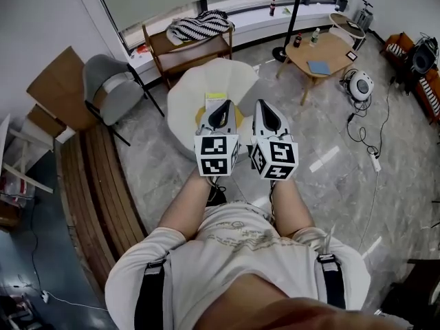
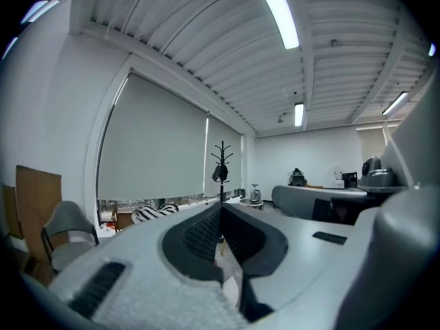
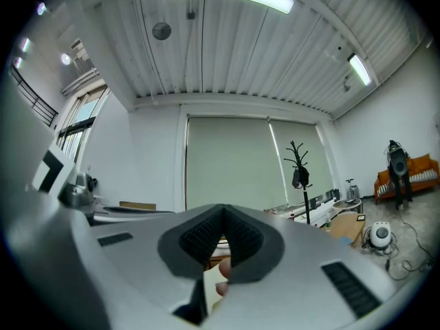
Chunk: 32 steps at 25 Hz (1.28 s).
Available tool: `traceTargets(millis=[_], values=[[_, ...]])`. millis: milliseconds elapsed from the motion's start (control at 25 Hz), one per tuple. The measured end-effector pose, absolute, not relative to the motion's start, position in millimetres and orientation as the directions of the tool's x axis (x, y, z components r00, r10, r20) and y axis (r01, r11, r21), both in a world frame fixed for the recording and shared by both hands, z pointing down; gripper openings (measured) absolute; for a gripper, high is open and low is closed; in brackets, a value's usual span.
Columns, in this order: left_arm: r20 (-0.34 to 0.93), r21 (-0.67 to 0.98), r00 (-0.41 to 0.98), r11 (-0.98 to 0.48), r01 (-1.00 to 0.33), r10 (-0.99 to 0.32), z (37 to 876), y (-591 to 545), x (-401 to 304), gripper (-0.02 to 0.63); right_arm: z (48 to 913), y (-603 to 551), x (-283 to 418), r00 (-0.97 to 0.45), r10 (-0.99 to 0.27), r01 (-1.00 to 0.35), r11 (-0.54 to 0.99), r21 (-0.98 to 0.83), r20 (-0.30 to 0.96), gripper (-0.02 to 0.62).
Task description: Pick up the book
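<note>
Closest in, our left white two-jaw gripper [image 1: 225, 106] and right white two-jaw gripper [image 1: 263, 104] point level, side by side, both claws pinched tight on nothing. Past the left tips, the thin yellow book [image 1: 213, 100] lies on the cream round table [image 1: 185, 95].

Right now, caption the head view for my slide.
Left gripper and right gripper, shut, face a yellow book on a round white surface.

Grey chair [image 1: 106, 82] beside wooden bench [image 1: 163, 45] bearing striped, perhaps knitted, blanket [image 1: 201, 25].
</note>
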<state>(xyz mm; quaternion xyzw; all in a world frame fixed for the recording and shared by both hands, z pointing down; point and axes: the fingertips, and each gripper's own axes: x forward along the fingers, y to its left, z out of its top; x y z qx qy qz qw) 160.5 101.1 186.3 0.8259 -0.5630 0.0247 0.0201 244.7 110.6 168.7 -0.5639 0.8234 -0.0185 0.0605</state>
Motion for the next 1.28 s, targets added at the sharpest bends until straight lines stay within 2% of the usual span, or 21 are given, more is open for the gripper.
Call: traceTargets(millis=[640, 1280], values=[[0.093, 0.053, 0.386, -0.382, -0.922, -0.918, 200.3, -29.4, 117.5, 0.012, 175.3, -22.6, 200.2, -0.359, -0.933, -0.931, 0.360, -0.065, -0.033, 0.025], [0.125, 0.053, 0.431, -0.428, -0.902, -0.894, 196.9, -159.0, 62.4, 0.012, 174.0, -152.3, 154.6, -0.297, -0.955, -0.950, 0.296, -0.095, -0.003, 0.025]])
